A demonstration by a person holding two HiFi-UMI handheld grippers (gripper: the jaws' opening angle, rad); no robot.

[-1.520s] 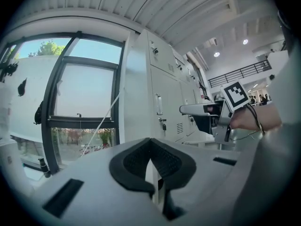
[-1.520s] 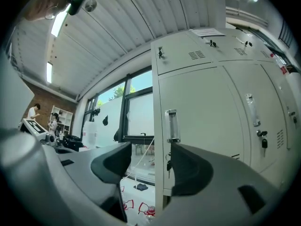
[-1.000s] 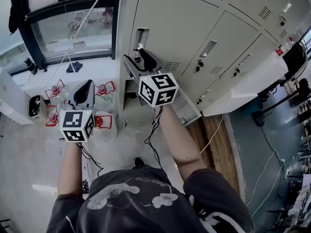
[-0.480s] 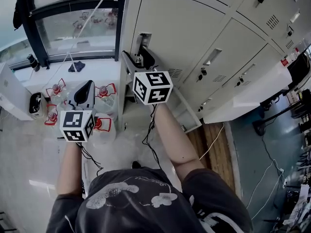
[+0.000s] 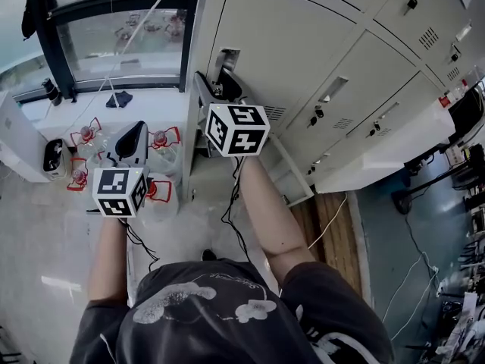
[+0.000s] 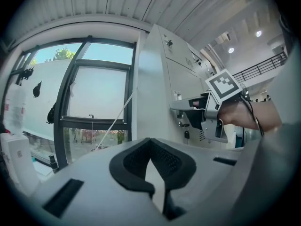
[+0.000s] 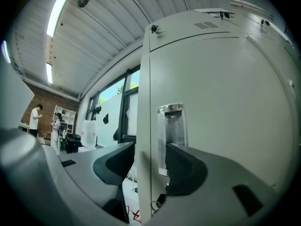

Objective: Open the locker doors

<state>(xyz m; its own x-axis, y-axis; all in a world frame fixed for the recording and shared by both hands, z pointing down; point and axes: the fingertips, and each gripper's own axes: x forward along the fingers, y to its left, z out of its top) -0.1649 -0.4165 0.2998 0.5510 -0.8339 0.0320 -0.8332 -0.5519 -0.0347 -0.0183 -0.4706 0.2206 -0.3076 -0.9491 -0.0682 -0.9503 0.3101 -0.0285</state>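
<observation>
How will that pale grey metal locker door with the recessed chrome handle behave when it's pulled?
The pale grey metal locker door looks like a flat painted steel panel, so probably stiff yet light, swinging rather than flexing. Its recessed chrome handle is shiny, so likely slippery to hold.

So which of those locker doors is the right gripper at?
The leftmost door, beside the window: its edge, by the handle, stands between the right gripper's jaws, which have just been closing. The other doors have nothing near.

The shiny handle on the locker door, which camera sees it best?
The right gripper view: the handle sits in the middle, close and clear. The head view shows only its top, small. The left gripper view shows it tiny and far away.
</observation>
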